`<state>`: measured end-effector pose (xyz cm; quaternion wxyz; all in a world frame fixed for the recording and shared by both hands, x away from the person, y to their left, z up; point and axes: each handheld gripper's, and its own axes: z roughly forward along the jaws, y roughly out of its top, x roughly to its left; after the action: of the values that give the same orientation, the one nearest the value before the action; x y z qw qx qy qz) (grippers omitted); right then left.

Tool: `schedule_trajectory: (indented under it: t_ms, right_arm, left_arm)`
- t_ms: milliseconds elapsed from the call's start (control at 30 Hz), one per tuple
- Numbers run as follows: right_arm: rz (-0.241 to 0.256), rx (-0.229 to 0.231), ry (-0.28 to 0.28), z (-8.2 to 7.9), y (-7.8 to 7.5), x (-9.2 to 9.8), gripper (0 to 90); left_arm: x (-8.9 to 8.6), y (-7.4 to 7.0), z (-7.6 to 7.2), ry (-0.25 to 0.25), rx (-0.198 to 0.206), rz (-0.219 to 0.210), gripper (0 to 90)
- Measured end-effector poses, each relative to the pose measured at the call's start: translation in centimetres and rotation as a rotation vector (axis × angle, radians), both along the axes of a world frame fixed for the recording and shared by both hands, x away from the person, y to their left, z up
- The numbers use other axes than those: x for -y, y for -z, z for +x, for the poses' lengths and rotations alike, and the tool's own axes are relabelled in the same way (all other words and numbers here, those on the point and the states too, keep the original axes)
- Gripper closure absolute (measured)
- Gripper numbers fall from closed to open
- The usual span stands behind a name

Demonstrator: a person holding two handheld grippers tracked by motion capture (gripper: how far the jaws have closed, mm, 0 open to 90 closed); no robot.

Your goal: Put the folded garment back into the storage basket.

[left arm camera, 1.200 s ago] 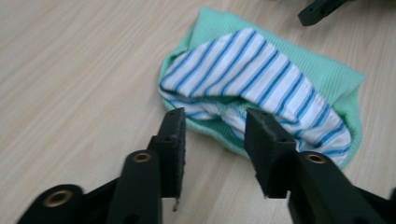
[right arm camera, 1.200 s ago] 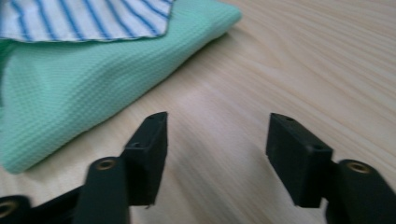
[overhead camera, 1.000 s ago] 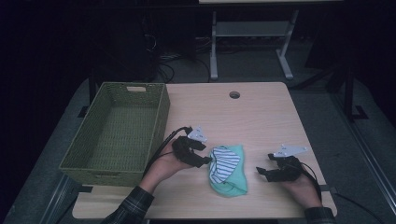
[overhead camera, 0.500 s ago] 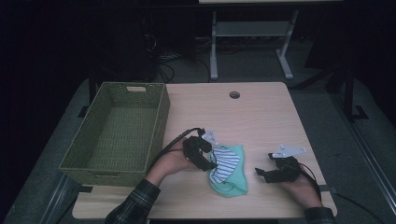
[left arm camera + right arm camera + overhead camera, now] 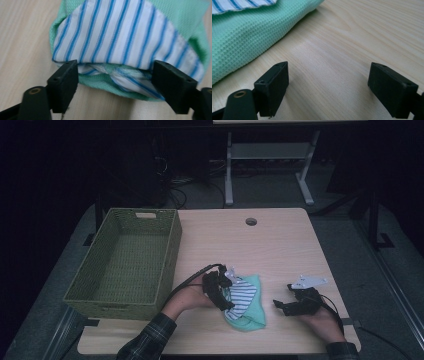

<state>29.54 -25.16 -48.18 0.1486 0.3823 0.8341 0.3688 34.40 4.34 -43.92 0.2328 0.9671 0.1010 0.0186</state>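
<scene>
A folded bundle of green waffle cloth with a blue-and-white striped cloth on top lies near the table's front edge. My left gripper is at the bundle's left side, open, its jaws spread around the folded edge of the striped cloth and green cloth. My right gripper rests on the table to the right of the bundle, open, with bare wood between its jaws. The green cloth lies just ahead and left of it, apart from its fingers.
A green woven basket stands at the table's left, with nothing in it. The wooden table has a round cable hole near its far edge. A metal stand sits on the floor behind.
My left gripper has moved right, from beside the bundle onto its left edge. The right gripper has stayed in place.
</scene>
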Motion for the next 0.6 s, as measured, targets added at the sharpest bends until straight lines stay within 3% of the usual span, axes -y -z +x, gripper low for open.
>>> schedule_trajectory:
  t_ms: [333,600]
  right_arm:
    - [0.0,0.0,0.0,0.0,0.0,0.0,16.7]
    - [0.0,0.0,-0.002,0.0,0.0,-0.01,16.6]
  left_arm:
    - [0.39,0.93,-0.45,0.011,0.018,0.052,16.4]
    - [0.14,1.14,-0.36,-0.007,-0.01,0.038,16.4]
